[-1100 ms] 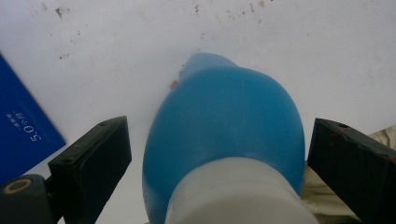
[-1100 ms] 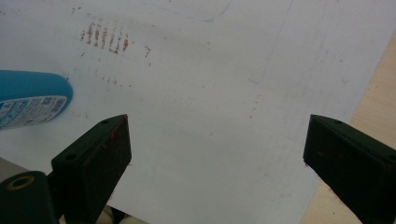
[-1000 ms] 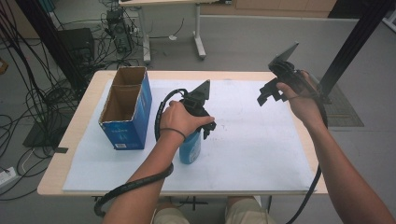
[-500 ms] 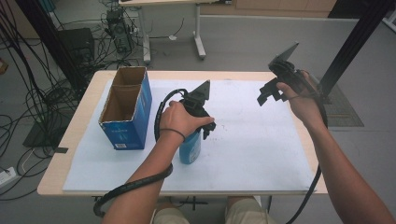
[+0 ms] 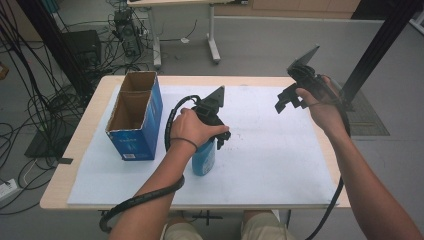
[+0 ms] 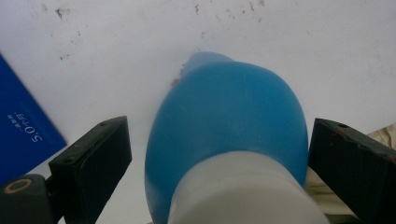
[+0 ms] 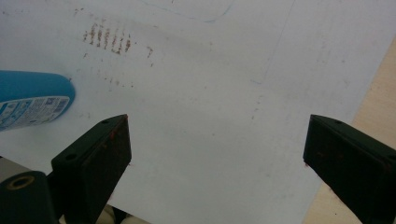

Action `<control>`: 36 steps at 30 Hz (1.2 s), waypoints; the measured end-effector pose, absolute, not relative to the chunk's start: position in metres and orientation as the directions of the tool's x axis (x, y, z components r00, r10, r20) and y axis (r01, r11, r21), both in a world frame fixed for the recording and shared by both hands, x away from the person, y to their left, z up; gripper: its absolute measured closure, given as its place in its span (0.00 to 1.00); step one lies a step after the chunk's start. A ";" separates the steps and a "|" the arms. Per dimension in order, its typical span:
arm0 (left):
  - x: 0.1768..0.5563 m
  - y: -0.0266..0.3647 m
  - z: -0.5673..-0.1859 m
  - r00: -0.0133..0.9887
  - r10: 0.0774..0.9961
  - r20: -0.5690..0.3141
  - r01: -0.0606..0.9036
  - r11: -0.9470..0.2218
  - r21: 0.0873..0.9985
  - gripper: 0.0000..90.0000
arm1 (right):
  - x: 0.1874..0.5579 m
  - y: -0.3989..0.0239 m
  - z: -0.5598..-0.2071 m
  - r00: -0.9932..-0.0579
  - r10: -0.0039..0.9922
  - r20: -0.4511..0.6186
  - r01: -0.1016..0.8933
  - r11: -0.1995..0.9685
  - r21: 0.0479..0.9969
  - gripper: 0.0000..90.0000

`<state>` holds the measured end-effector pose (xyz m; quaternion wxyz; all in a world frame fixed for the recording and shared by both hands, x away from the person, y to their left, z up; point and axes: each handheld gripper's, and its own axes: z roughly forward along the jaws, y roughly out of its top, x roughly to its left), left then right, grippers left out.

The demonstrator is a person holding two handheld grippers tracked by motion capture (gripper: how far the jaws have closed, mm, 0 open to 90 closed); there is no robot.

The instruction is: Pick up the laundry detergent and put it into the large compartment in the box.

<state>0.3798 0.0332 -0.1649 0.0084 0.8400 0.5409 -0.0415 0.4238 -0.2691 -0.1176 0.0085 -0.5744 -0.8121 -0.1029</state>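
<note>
- The blue bottle (image 5: 204, 157) stands upright on the white sheet (image 5: 260, 150) that covers the desk (image 5: 90, 125), near the middle of the sheet and toward the person's edge.
- The left gripper (image 5: 218, 142) sits directly over the bottle, pointing down at it. In the left gripper view the jaws stand wide apart on either side of the bottle's (image 6: 224, 140) white cap and blue shoulders — a gap shows on the left side, and neither pad is seen pressing the plastic.
- The right gripper (image 5: 286, 102) is held up in the air over the far right part of the desk, well apart from the bottle. Its jaws are spread wide with nothing between them — just the sheet below.
- A blue cardboard box (image 5: 135, 117), open at the top, stands at the left of the sheet, near the bottle but not touching it.
</note>
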 end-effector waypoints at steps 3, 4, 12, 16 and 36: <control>0.380 0.034 -0.164 0.412 0.908 -0.078 0.909 -0.416 -0.031 0.08 | 0.424 -0.269 -0.117 -0.339 0.932 0.131 0.935 0.318 0.156 0.08; 0.380 0.034 -0.164 0.412 0.908 -0.079 0.909 -0.416 -0.030 0.08 | 0.424 -0.269 -0.117 -0.341 0.931 0.130 0.934 0.320 0.159 0.08; 0.379 0.033 -0.163 0.414 0.907 -0.074 0.908 -0.417 -0.027 0.08 | 0.424 -0.269 -0.117 -0.342 0.930 0.132 0.934 0.321 0.158 0.08; 0.378 0.032 -0.163 0.415 0.907 -0.073 0.908 -0.418 -0.026 0.08 | 0.423 -0.269 -0.118 -0.346 0.929 0.132 0.932 0.325 0.160 0.08; 0.379 0.037 -0.163 0.415 0.907 -0.079 0.908 -0.418 -0.029 0.08 | 0.423 -0.266 -0.118 -0.347 0.928 0.132 0.932 0.326 0.156 0.08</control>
